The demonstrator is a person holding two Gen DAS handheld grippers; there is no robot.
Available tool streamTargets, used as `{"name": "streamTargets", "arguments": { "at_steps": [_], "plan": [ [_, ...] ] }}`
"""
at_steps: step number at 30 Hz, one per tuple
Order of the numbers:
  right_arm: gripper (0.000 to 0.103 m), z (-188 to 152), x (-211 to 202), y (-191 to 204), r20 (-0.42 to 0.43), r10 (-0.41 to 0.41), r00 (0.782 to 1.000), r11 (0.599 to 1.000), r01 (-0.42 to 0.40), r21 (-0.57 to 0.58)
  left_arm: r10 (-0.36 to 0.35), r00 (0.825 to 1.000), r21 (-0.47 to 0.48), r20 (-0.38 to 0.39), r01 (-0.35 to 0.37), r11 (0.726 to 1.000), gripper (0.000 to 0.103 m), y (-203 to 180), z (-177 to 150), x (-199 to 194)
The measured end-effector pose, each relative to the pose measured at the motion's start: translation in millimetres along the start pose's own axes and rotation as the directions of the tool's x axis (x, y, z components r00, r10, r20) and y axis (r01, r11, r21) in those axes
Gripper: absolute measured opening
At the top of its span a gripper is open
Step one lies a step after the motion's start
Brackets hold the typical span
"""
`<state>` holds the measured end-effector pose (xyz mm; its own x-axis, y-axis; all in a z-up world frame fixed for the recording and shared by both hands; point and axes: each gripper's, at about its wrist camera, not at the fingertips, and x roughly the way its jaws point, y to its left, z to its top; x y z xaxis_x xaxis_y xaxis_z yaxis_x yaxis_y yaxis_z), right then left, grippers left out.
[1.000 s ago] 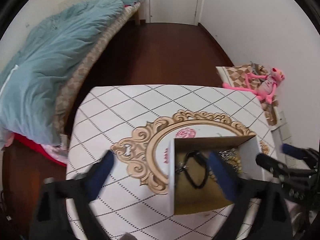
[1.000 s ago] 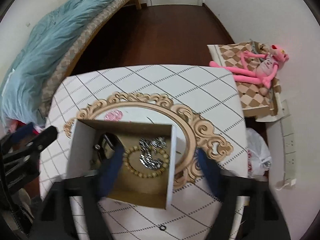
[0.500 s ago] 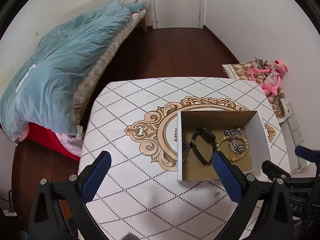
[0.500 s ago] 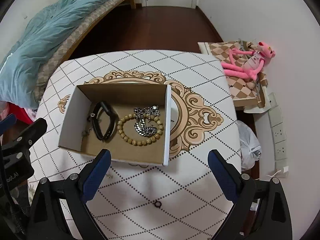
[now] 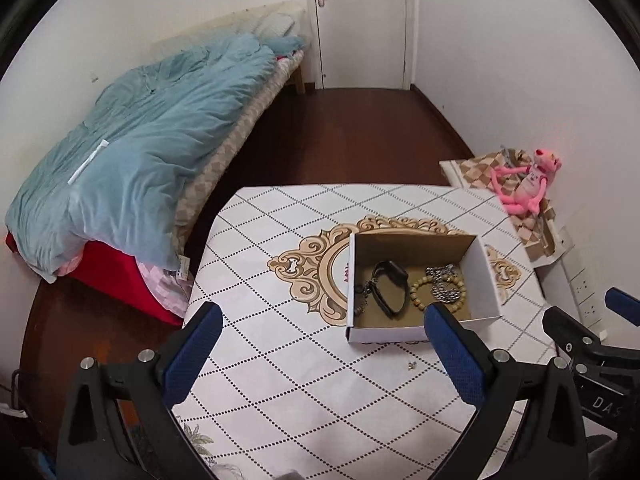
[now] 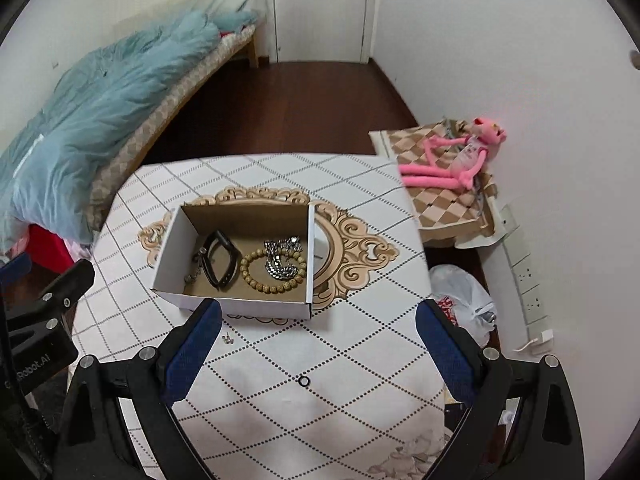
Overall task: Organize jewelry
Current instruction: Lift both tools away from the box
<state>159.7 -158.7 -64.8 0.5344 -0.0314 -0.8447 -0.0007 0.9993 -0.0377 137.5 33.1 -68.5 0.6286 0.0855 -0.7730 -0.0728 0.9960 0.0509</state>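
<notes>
Both my left gripper (image 5: 320, 354) and right gripper (image 6: 316, 350) hang wide and empty; next I pick the black ring (image 6: 304, 381) off the surface (image 6: 360, 352) for the box (image 6: 240, 304)

Bed (image 5: 152, 152), door (image 5: 360, 20), wood floor (image 5: 340, 136).

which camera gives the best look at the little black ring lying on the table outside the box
The right wrist view: the black ring lies in plain sight on the tablecloth, nearer the camera than the box. In the left wrist view I cannot find it; the left tongs may hide it.
</notes>
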Motion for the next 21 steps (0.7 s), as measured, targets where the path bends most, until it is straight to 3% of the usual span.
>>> {"name": "streamTargets", "arguments": {
  "at_steps": [11, 17, 21],
  "plan": [
    [0.099, -6, -57, -6, 0.097, -0.008, 0.995, 1.000, 0.007, 0.018, -0.023, 0.997, 0.002, 0.078, 0.023, 1.000, 0.103, -4, 3, -45],
    [0.100, -9, -63, -7, 0.110, 0.001, 0.994, 1.000, -0.004, 0.030, -0.018, 0.998, -0.012, 0.063, 0.019, 1.000, 0.103, -5, 1, -44],
    [0.102, -19, -43, -12, 0.071, 0.018, 0.997, 0.999, -0.022, 0.049, 0.012, 0.999, -0.027, 0.034, -0.011, 1.000, 0.103, -6, -8, -28]
  ]
}}
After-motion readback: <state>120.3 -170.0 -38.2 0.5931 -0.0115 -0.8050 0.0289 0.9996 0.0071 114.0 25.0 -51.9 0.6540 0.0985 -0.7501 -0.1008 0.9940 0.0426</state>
